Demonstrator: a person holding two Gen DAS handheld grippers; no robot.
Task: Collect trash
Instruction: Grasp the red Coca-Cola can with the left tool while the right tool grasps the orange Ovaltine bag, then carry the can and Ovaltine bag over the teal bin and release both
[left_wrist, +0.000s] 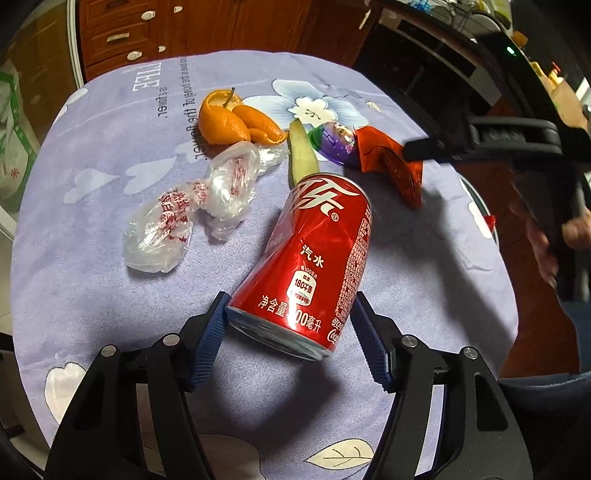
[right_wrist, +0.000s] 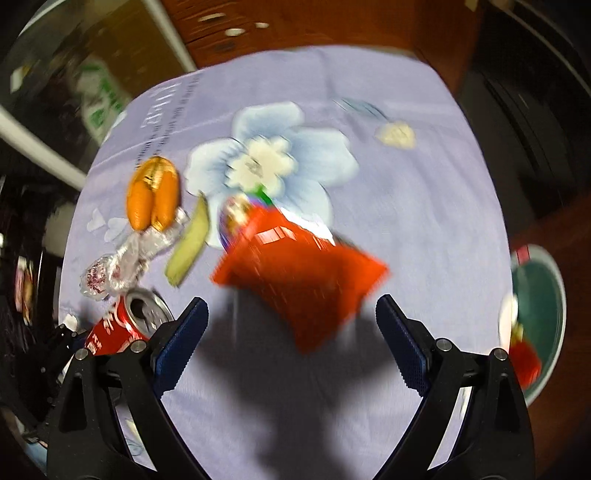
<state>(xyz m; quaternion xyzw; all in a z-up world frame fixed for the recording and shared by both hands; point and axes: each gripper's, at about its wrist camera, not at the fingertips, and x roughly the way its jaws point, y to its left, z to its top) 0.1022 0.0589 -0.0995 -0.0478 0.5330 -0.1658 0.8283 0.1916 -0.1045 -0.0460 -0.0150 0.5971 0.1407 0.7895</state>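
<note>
A shiny red metal can (left_wrist: 314, 266), a crinkly clear plastic bag (left_wrist: 192, 218) and soft matt purple cloth (left_wrist: 92, 192) are seen.

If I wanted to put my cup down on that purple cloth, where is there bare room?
The widest bare patch is right of the red wrapper, out to the cloth's edge. Another lies left of the plastic bag. The middle is crowded: orange peel, bag, green peel strip, jelly cup, wrapper and cola can.

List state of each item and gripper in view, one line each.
Cola can: opened, dented, lying on its side, clamped between the left gripper's pads.
Left gripper: shut on the can.
Right gripper: open, empty, over the red wrapper.
Red wrapper: crumpled, on the cloth.
Plastic bag: crumpled.
Orange peel: curled, empty.
</note>
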